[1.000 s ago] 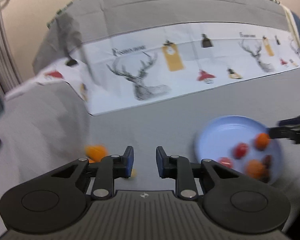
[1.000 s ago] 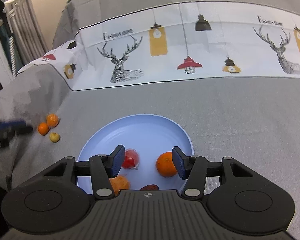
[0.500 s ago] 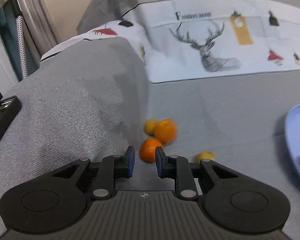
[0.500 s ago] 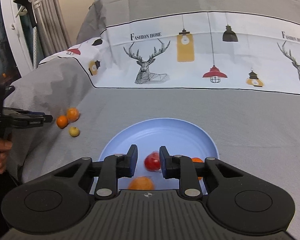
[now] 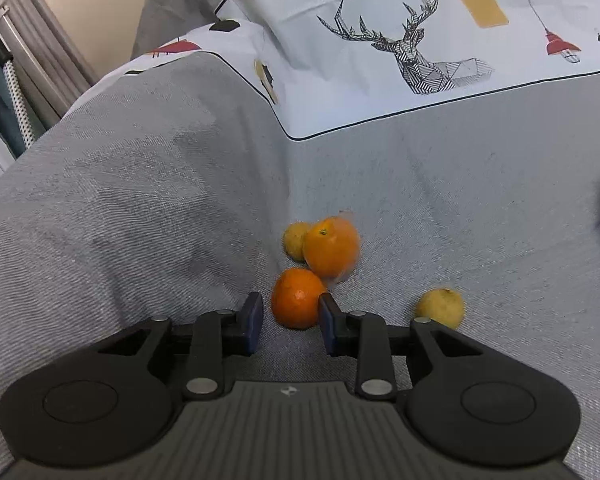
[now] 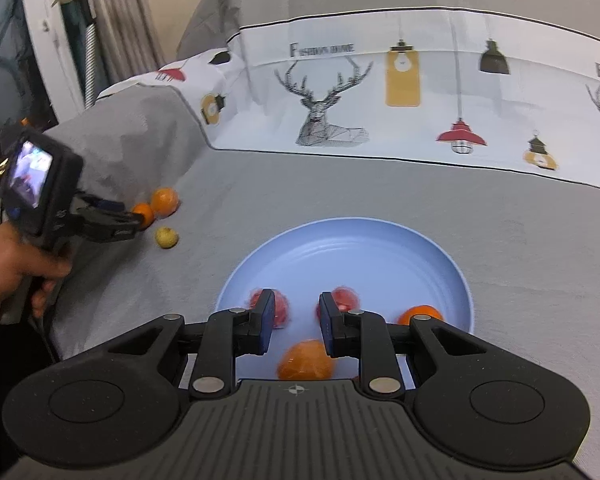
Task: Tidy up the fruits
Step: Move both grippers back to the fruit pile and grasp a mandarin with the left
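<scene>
In the left wrist view my left gripper (image 5: 290, 320) is open, its fingers either side of a small orange (image 5: 298, 298) on the grey cloth. Behind it lie a larger orange (image 5: 332, 246) and a yellow fruit (image 5: 294, 240); another yellow fruit (image 5: 440, 307) lies to the right. In the right wrist view my right gripper (image 6: 296, 322) is open and empty above the near part of a blue plate (image 6: 360, 248), which holds two red fruits (image 6: 280, 308) and two oranges (image 6: 306, 364). The left gripper (image 6: 134, 220) shows there at the loose fruits.
The surface is a grey cloth (image 5: 460, 200) with a raised fold on the left (image 5: 120, 200). A white deer-print cloth (image 5: 420, 48) lies behind. Curtains and a rack (image 6: 100, 20) stand at far left.
My left gripper has swung left from the plate to the loose fruits and closed in on the small orange. My right gripper has narrowed and drawn back over the plate.
</scene>
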{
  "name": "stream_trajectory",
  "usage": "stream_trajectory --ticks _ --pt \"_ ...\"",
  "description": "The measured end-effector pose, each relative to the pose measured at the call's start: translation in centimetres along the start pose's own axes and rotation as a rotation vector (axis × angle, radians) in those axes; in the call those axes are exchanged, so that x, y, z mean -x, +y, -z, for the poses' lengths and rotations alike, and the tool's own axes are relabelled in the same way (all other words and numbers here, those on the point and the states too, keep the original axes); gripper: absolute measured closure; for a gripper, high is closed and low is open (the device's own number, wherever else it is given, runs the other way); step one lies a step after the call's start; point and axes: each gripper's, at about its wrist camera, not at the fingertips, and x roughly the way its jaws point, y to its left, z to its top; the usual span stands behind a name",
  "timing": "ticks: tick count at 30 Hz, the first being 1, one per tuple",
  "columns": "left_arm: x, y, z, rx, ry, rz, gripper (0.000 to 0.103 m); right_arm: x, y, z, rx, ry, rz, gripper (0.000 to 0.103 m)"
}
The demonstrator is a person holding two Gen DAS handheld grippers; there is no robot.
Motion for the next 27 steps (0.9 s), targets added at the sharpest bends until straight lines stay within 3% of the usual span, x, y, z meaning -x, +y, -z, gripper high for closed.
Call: stream_trajectory --ticks 2,6,10,17,19,20,22,24,25,27 --pt "-0.3 0.3 0.0 0.021 0.01 0.015 0.08 -0.2 0.7 0.0 0.03 0.002 -0.01 0.077" --pt "0.3 1.8 0.0 0.116 -0.026 0.069 0.084 -0.5 2.7 -0.3 0.085 -0.013 -0.049 0.077" --pt "1.3 4.0 0.4 0.251 -0.098 0.195 0.084 -1.7 5.5 -1.8 0.106 -0.045 -0.123 0.077" --pt "2.1 4.9 0.4 0.316 -0.144 0.273 0.086 -10.7 12.0 -5.1 0.123 -0.025 -0.167 0.076" --pt "2.3 5.1 0.6 0.327 -0.155 0.28 0.097 -13.5 12.7 -5.5 0.14 0.005 -0.151 0.072" --pt "2.6 5.3 0.8 0.332 -0.159 0.286 0.097 -14.6 13.0 -5.6 0.151 0.023 -0.144 0.066" --pt "2.3 5.1 0.6 0.33 -0.16 0.289 0.097 -16.5 13.7 -5.5 0.187 0.053 -0.135 0.066" --pt "2.1 4.9 0.6 0.317 -0.146 0.283 0.096 -17.7 14.1 -5.3 0.223 0.098 -0.126 0.073" --pt "1.9 4.8 0.6 0.309 -0.139 0.276 0.093 -17.7 14.1 -5.2 0.231 0.104 -0.124 0.075" --pt "1.6 4.3 0.5 0.283 -0.111 0.26 0.079 -16.5 13.7 -5.2 0.24 0.082 -0.119 0.075"
